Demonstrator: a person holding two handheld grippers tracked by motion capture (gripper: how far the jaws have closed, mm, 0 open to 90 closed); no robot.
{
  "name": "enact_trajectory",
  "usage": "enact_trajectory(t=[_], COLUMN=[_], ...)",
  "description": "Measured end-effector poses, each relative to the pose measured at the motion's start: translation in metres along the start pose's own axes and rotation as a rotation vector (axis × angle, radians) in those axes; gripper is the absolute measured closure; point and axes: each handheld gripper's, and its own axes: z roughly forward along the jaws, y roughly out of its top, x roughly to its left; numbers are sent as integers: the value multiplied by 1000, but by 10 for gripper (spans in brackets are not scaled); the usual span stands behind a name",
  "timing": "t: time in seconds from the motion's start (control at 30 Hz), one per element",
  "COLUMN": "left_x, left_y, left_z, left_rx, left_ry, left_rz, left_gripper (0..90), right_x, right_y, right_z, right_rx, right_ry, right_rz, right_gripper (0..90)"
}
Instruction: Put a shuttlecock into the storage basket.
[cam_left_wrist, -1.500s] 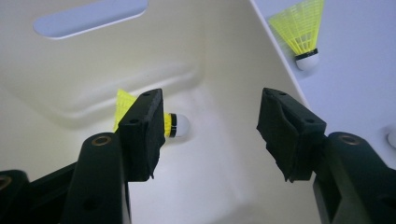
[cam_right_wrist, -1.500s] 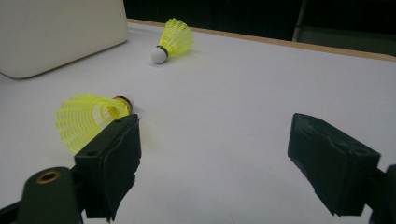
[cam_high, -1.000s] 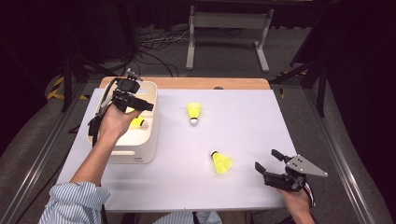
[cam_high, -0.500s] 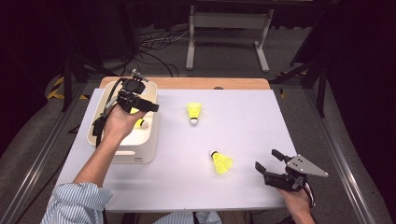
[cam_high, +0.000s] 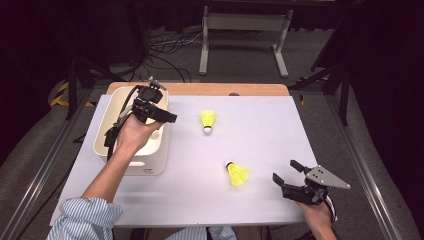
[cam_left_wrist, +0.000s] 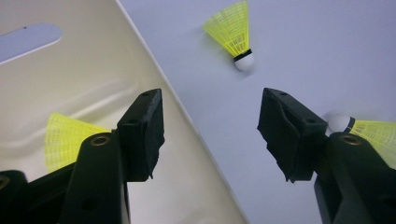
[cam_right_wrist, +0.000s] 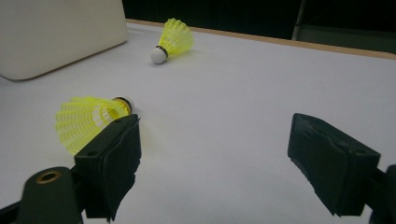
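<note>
High view showed your left gripper (cam_high: 167, 118) spread and empty over the cream bin (cam_high: 111, 105) at the left, one yellow shuttlecock (cam_left_wrist: 65, 137) already inside. Your right gripper (cam_high: 287, 172) was also spread, at the lower right. The nearest shuttlecock (cam_high: 237, 173) lay at lower centre; it looked light and easily crushed, so you should have pinched its cork.

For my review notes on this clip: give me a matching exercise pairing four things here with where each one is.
Things:
1. left gripper
2. right gripper
3. far shuttlecock
4. bin

Places:
A. near right corner of the table
B. left side of the table, one yellow shuttlecock inside
C. over the bin's right rim, jaws open
D. lying mid-table, cork toward the person

Pairs: 1-C, 2-A, 3-D, 4-B
</note>
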Motion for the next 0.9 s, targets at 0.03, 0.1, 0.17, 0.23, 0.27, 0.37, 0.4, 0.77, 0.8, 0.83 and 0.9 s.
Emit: enact_trajectory(t=[0.03, 0.1, 0.17, 0.23, 0.27, 0.37, 0.4, 0.77, 0.8, 0.83, 0.9], left_x=[0, -2, -5, -5, -6, -10, -11, -20, -21, -22, -25], left_y=[0, 0, -1, -1, -1, -1, -1, -2, -2, -2, -1], left_z=[0, 1, 2, 3, 3, 5, 6, 2, 2, 3, 4], left_rx=[2, -2, 5, 7, 6, 1, 1, -20, -19, -19, -16], left_ry=[3, 5, -10, -10, -13, -5, -3, -12, -11, -16, -20], left_rz=[8, 13, 9, 11, 12, 26, 20, 31, 39, 40, 39], left_gripper=[408, 407, 401, 399, 399, 390, 386, 386, 387, 386, 386], right_x=[0, 0, 1, 1, 1, 1, 1, 3, 3, 3, 3], right_y=[0, 0, 1, 1, 1, 2, 2, 3, 4, 4, 5], right_z=[0, 1, 4, 6, 6, 7, 7, 12, 13, 14, 16], right_rx=[2, 1, 8, 14, 14, 14, 13, 15, 16, 17, 18], right_ry=[0, 1, 7, 8, 9, 12, 12, 22, 23, 26, 32], right_rz=[2, 2, -2, -5, -5, -2, -2, -9, -10, -12, -14], right_gripper=[179, 180, 180, 180, 180, 179, 180, 180, 179, 179, 179])
